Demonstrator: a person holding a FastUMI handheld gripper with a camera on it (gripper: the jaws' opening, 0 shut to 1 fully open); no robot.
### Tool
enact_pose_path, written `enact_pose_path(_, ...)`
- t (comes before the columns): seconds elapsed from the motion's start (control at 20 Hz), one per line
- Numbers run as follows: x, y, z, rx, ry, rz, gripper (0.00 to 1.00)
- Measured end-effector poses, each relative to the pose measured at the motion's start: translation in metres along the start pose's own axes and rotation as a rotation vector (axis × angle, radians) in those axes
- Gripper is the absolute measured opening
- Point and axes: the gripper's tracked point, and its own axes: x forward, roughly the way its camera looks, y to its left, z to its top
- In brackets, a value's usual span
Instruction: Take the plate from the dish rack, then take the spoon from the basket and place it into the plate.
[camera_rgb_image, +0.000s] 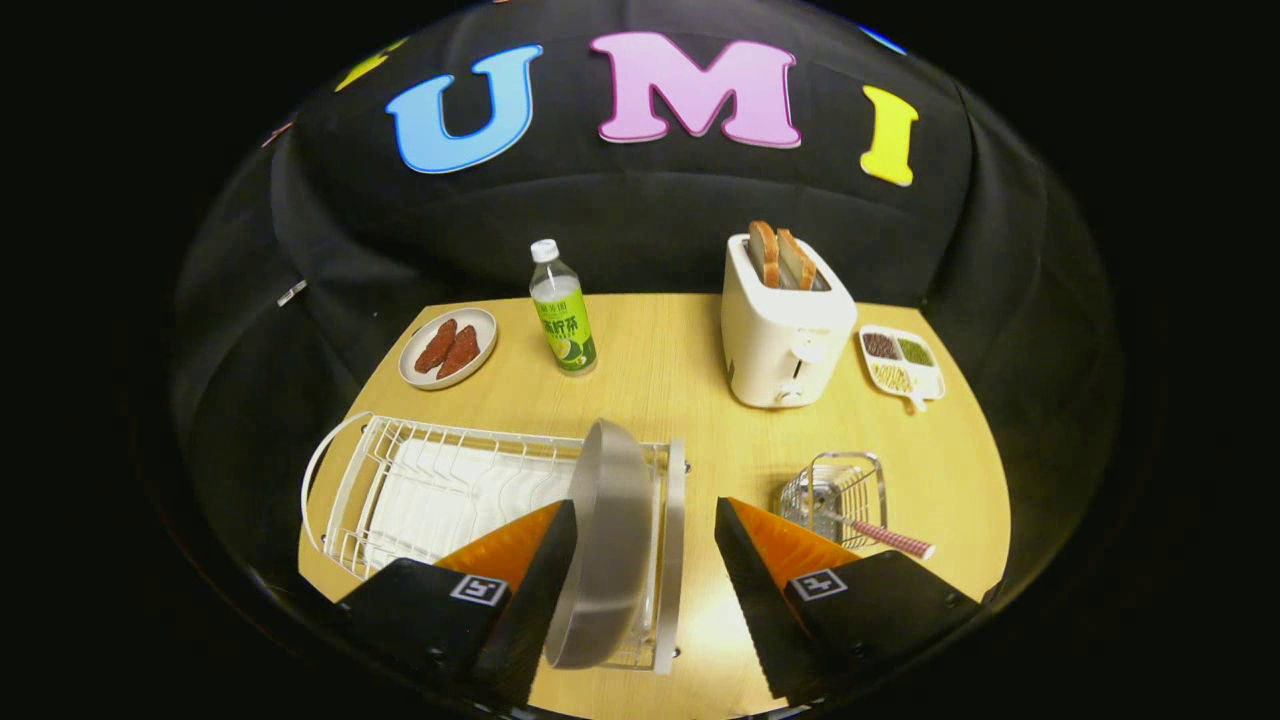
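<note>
The claw (645, 520) stands open, its left finger covering the lower edge of the round grey metal plate (605, 540) and part of the white wire dish rack (420, 480). The spoon's bowl is hidden inside the small wire basket (835, 495), only its red-patterned handle (890, 540) sticking out. The wooden desk (680, 350) is cut off behind both fingers.

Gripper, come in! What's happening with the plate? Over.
Gripper open, fingers either side of the plate. Plate upright in the dish rack, not gripped. Spoon waiting in the basket. Nothing in the way.
</note>
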Motion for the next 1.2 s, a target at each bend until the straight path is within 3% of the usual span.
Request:
enact_pose_path(0.1, 0.006, 0.004, -0.013, 0.072, 0.070, 0.014, 0.68)
enact_pose_path(0.15, 0.008, 0.007, -0.018, 0.105, 0.097, 0.012, 0.54)
enact_pose_path(0.3, 0.007, 0.012, -0.019, 0.128, 0.116, -0.013, 0.40)
enact_pose_path(0.6, -0.001, 0.019, -0.017, 0.017, 0.094, -0.088, 0.36)
enact_pose_path(1.2, -0.025, 0.016, 0.014, -0.004, 0.035, -0.219, 0.36)
